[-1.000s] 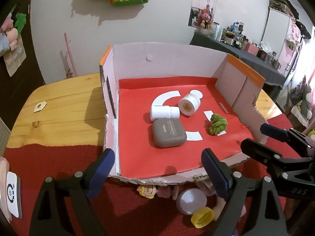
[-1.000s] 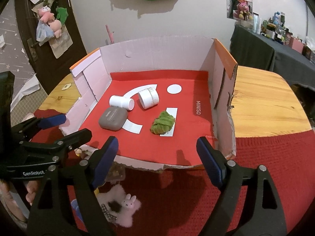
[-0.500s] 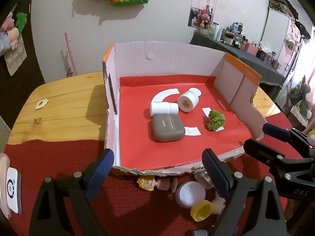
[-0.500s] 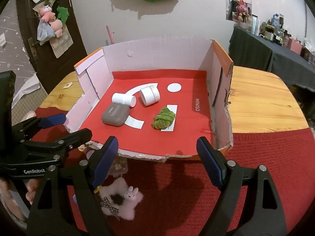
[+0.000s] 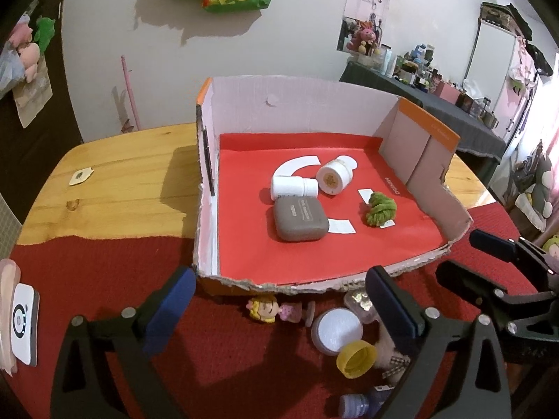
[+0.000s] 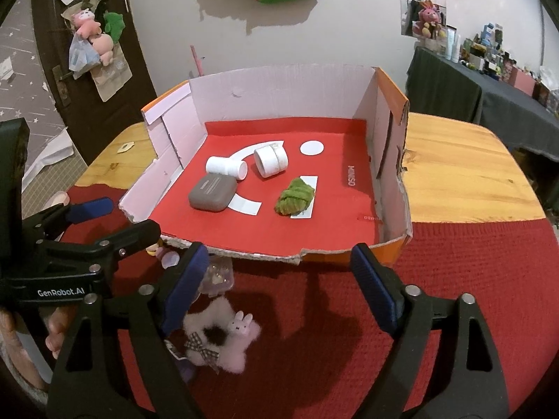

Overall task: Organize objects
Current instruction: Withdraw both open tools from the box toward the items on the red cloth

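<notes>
An open cardboard box [image 5: 314, 104] lined in red holds a grey case [image 5: 300, 220], a white bottle [image 5: 291, 186] on its side, a white jar [image 5: 333, 178] and a green knitted scrunchie [image 5: 379, 209]. In front of it on the red cloth lie a small doll [image 5: 263, 309], a white-lidded pot [image 5: 337, 330], a yellow cap [image 5: 356, 358] and a fluffy pink bunny scrunchie [image 6: 223, 335]. My left gripper [image 5: 281, 289] hovers before the box's torn front edge, jaws opening, nothing between them. My right gripper [image 6: 279, 258] hovers beside it, likewise opening and empty.
The box stands on a wooden table [image 5: 115, 181] half covered by a red knitted cloth [image 6: 454, 279]. A white device [image 5: 22, 321] lies at the left edge. A clear little container [image 6: 216, 276] and a blue bottle [image 5: 360, 403] lie among the loose items.
Both views have drawn back a little from the box, so more of the loose items in front of it show. Both pairs of jaws stand slightly wider.
</notes>
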Tool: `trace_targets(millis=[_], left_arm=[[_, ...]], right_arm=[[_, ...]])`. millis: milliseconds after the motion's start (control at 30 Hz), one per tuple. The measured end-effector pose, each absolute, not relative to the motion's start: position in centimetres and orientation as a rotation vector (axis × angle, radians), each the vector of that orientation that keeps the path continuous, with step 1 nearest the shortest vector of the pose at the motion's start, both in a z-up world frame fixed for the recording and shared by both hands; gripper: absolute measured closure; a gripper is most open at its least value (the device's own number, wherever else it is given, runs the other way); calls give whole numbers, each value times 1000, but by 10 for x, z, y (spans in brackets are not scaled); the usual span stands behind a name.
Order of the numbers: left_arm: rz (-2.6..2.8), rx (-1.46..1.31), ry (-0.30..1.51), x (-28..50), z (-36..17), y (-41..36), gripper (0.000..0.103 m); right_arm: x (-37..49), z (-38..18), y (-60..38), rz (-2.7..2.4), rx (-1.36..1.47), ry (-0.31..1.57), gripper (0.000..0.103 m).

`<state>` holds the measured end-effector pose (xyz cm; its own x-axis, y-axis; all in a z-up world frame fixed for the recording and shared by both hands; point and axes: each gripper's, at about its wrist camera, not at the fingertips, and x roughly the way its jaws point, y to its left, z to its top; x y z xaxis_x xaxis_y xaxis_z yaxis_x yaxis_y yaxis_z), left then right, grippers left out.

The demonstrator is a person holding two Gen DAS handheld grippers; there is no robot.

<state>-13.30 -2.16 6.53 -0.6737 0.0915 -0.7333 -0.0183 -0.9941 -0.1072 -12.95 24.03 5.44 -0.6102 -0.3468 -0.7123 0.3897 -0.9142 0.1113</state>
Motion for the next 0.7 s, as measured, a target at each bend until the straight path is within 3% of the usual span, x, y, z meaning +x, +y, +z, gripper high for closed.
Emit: trace_targets(millis=[700], left_arm=[[2807,-1261,-151,-107,58,-20,0]], right_arm=[[-104,50,243,-2485,1103,95,9]])
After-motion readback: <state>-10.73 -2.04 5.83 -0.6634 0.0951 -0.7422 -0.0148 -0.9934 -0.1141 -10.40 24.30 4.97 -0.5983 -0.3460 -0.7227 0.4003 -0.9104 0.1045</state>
